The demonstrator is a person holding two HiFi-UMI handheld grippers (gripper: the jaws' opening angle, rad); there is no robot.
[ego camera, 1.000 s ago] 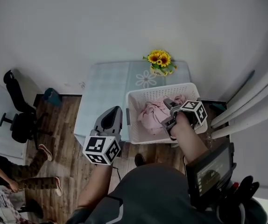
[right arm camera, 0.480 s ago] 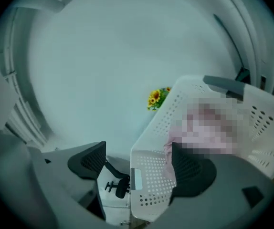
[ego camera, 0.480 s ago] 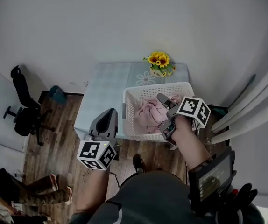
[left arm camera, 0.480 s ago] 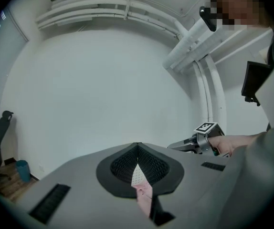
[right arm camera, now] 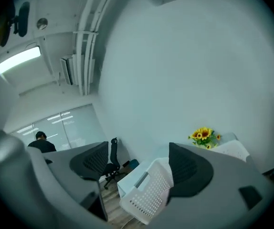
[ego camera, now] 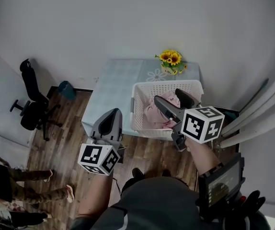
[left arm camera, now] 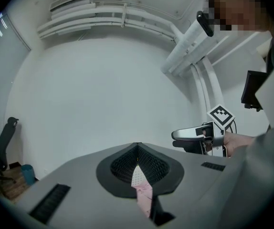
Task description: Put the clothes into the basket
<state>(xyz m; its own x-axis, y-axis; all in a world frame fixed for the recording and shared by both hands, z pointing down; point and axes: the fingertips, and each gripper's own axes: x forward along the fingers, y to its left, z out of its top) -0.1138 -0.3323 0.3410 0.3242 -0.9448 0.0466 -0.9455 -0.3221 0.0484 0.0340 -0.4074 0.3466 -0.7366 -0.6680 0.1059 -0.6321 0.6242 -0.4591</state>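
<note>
A white perforated basket point(ego camera: 162, 85) stands on the pale table point(ego camera: 113, 87), with pink clothes point(ego camera: 154, 115) lying inside it. My right gripper point(ego camera: 167, 96) hovers above the basket, open and empty; in its own view the basket point(right arm camera: 146, 194) shows between its spread jaws. My left gripper point(ego camera: 110, 114) is left of the basket over the table's front edge, shut. In the left gripper view its jaws point(left arm camera: 137, 147) meet, and a thin slit shows a sliver of white and pink behind them. The right gripper point(left arm camera: 199, 136) appears there at the right.
A pot of sunflowers point(ego camera: 172, 60) sits at the table's far right corner, behind the basket. A black office chair point(ego camera: 32, 104) stands on the wood floor at left, a person's legs point(ego camera: 13, 186) lower left. White pipes point(ego camera: 257, 114) run along the right wall.
My right gripper has lifted up out of the basket, off the pink clothes, and now stands open above it. The left gripper has stayed shut and barely moved.
</note>
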